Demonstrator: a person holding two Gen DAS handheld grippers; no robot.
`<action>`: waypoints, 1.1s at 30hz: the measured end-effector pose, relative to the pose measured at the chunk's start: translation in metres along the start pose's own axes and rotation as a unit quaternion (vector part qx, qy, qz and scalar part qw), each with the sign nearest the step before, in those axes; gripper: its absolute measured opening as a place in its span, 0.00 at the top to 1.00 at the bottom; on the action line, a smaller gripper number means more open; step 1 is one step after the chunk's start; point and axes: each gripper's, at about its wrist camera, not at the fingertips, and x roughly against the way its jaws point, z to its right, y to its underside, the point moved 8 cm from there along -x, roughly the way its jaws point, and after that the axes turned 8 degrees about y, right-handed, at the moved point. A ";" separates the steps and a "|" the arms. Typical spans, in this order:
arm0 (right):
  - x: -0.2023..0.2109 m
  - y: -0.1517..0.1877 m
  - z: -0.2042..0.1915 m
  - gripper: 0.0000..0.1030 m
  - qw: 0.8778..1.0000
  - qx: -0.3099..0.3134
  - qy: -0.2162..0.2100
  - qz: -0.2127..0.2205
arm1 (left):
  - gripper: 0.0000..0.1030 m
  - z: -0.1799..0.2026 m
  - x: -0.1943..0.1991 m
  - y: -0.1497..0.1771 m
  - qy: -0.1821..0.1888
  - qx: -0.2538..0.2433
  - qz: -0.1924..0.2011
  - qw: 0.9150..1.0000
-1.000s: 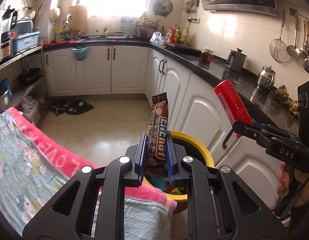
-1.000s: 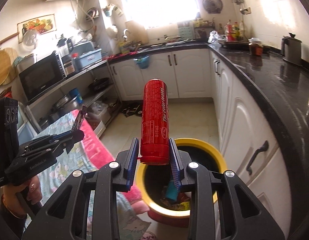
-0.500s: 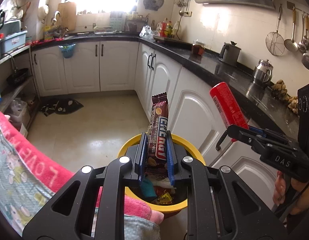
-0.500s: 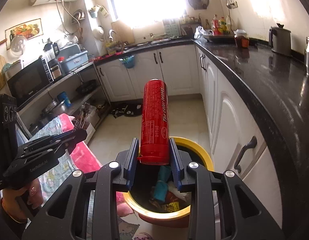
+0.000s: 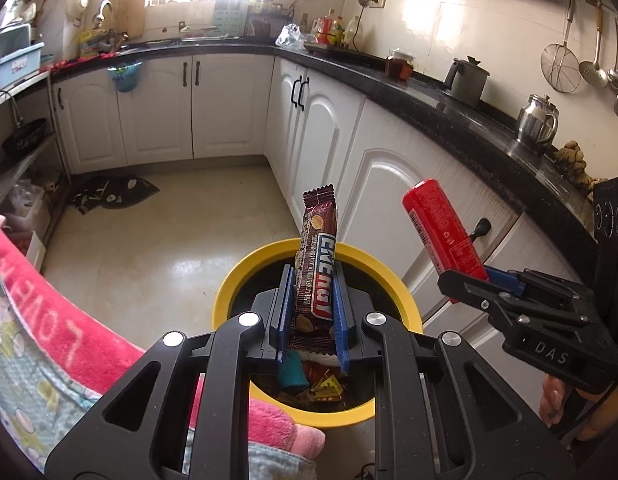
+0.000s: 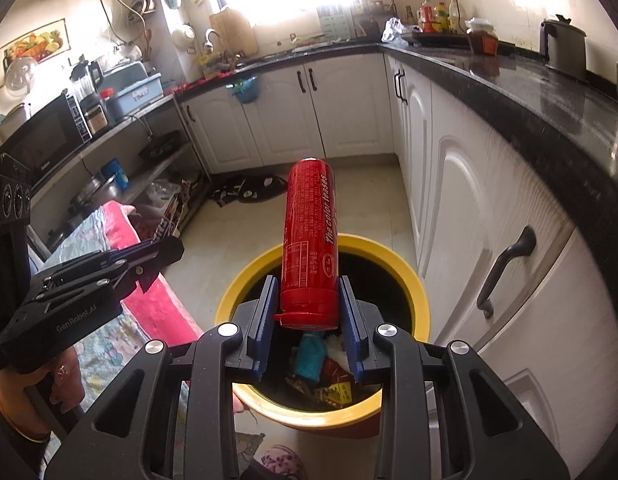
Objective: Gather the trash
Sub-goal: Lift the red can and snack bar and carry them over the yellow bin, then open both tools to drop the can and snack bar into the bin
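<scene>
My left gripper (image 5: 312, 312) is shut on a brown snack bar wrapper (image 5: 315, 264) that stands upright between its blue pads. A red cylindrical tube (image 6: 309, 240) is clamped in my right gripper (image 6: 308, 316), pointing up and away. Both hang over a yellow-rimmed trash bin (image 5: 229, 300) on the floor, seen from the other side as the bin (image 6: 417, 276). Wrappers and a teal scrap (image 6: 309, 360) lie inside it. In the left wrist view the right gripper (image 5: 469, 280) shows at the right with the red tube (image 5: 437, 228).
White cabinets (image 5: 389, 184) under a black counter (image 5: 489, 120) run along the right, close to the bin. A pink and patterned cloth (image 5: 41, 300) covers something on the left. Kettles (image 5: 467, 80) stand on the counter. A dark mat (image 5: 113, 192) lies on the tiled floor.
Both grippers have sunk and moved toward the bin, which now sits larger and more directly under the held items. Neither grip has changed.
</scene>
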 end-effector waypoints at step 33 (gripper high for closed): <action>-0.081 0.059 0.001 0.70 0.994 -0.017 0.007 -0.108 | 0.87 -0.030 -0.073 0.045 0.007 0.046 -0.105 0.993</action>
